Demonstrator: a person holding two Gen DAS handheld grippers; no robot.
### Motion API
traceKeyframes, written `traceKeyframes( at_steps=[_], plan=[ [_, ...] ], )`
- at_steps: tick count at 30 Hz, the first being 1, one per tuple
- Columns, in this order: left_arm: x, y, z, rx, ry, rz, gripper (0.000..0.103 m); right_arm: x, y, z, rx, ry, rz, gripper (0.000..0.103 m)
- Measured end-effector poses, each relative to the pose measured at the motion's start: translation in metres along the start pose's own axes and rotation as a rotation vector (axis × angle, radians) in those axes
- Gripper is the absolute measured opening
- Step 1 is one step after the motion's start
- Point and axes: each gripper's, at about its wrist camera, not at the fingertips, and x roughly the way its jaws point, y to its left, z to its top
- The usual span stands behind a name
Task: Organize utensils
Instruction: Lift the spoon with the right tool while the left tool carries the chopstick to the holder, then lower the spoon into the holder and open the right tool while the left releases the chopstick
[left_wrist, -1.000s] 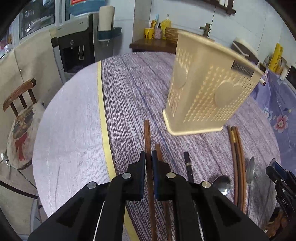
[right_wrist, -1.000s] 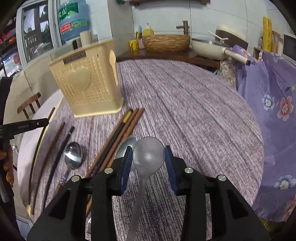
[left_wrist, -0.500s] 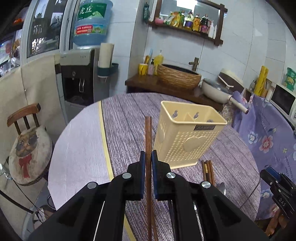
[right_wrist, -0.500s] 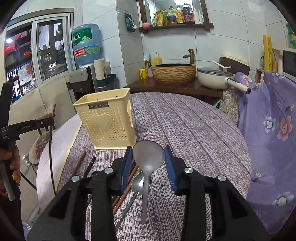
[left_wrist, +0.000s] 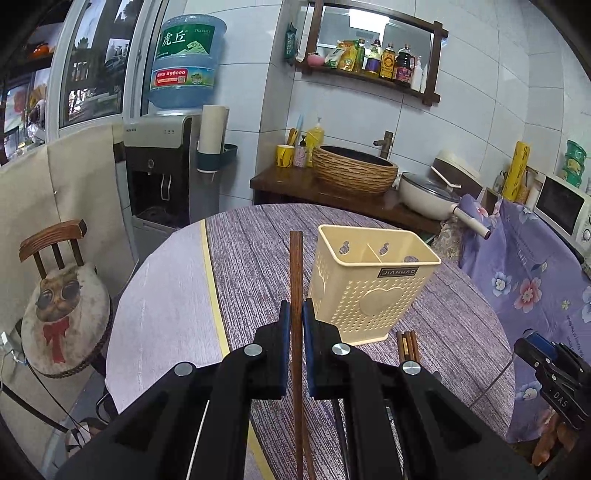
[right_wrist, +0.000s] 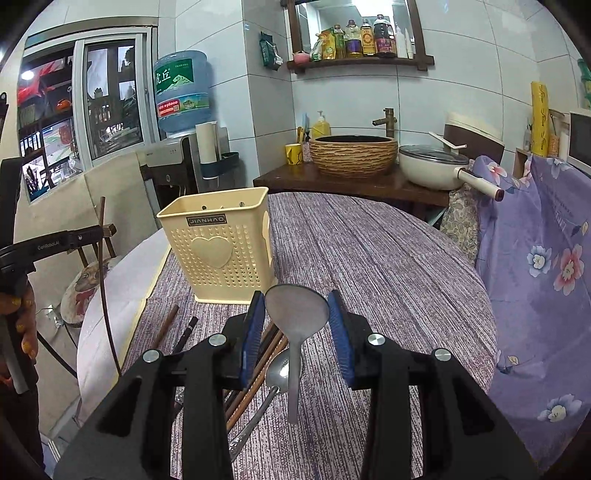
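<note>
My left gripper (left_wrist: 293, 310) is shut on a brown wooden chopstick (left_wrist: 296, 266), held above the table and pointing ahead, just left of the cream perforated utensil holder (left_wrist: 373, 291). The holder's divided top is open. My right gripper (right_wrist: 296, 306) is shut on the bowl of a metal spoon (right_wrist: 295, 354), whose handle hangs back toward me in front of the holder (right_wrist: 218, 251). On the table below lie a bundle of chopsticks (right_wrist: 258, 365), another spoon (right_wrist: 279, 371) and two loose chopsticks (right_wrist: 166, 326). The left gripper (right_wrist: 107, 230) shows at the far left of the right wrist view.
The round table (left_wrist: 258, 251) has a purple wood-grain cover with a pale strip on its left. A cushioned chair (left_wrist: 62, 295) stands left of it. Behind are a water dispenser (left_wrist: 166, 173), a woven basin (left_wrist: 354, 170) and a pan (left_wrist: 428, 195). A floral cloth (left_wrist: 528, 280) hangs at the right.
Both grippers have risen off the table with the chopstick and the spoon, and both views have tilted up. The holder now looks smaller and lower in the frames.
</note>
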Motion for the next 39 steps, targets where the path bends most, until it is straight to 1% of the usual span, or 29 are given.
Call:
traceKeyframes(
  at_steps=[5, 8, 14, 21, 26, 30, 33, 35, 39],
  plan=[
    [-0.01, 0.004, 0.007, 0.002, -0.029, -0.005, 0.008, -0.002, 0.002, 0.011, -0.006, -0.013, 0.027, 0.036],
    [-0.015, 0.004, 0.015, 0.011, -0.051, 0.003, 0.008, -0.001, 0.003, 0.023, 0.001, -0.02, 0.071, 0.036],
    [-0.022, 0.004, 0.04, 0.026, -0.098, -0.002, 0.008, 0.001, 0.011, 0.05, -0.017, -0.068, 0.116, 0.036],
    [-0.035, -0.003, 0.087, 0.057, -0.158, -0.003, 0.008, 0.009, 0.027, 0.095, -0.042, -0.107, 0.181, 0.036],
    [-0.047, -0.012, 0.128, 0.063, -0.199, -0.031, 0.008, 0.012, 0.04, 0.146, -0.045, -0.156, 0.212, 0.036],
    [-0.055, -0.029, 0.156, 0.07, -0.251, -0.045, 0.008, 0.019, 0.049, 0.185, -0.031, -0.199, 0.211, 0.036],
    [-0.051, -0.037, 0.163, 0.064, -0.27, -0.056, 0.008, 0.028, 0.054, 0.199, -0.04, -0.224, 0.188, 0.036],
    [-0.041, -0.043, 0.162, 0.059, -0.276, -0.056, 0.008, 0.039, 0.058, 0.201, -0.05, -0.229, 0.164, 0.036],
    [-0.01, -0.046, 0.143, 0.048, -0.253, -0.048, 0.008, 0.068, 0.056, 0.183, -0.042, -0.191, 0.147, 0.036]
  ],
)
